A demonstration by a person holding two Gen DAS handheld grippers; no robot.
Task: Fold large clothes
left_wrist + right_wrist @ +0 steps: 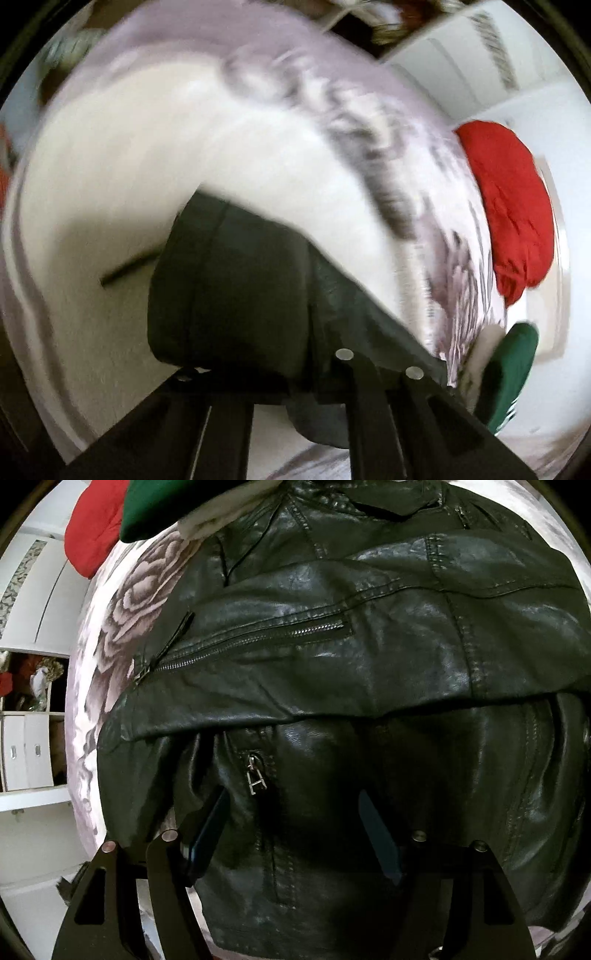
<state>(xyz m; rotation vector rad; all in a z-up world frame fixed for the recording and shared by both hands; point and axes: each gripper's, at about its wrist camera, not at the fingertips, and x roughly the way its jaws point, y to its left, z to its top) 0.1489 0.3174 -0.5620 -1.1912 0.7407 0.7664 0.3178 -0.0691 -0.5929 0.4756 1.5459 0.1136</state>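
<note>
A black leather jacket (pixel 332 664) with zips lies on a pale floral bedspread (pixel 122 602) and fills the right wrist view. My right gripper (pixel 291 827) hovers just over the jacket's lower part, jaws wide apart and holding nothing. In the blurred left wrist view, a fold of the black jacket (pixel 229 288) lies between and over the fingers of my left gripper (pixel 295 365), which looks shut on it, above the bedspread (pixel 147 166).
A red garment (pixel 509 206) and a green and white garment (pixel 509 373) lie on the bed beyond the jacket; they also show in the right wrist view, red (pixel 92 528) and green (pixel 177 502). White cupboards and shelves (pixel 29 749) stand beside the bed.
</note>
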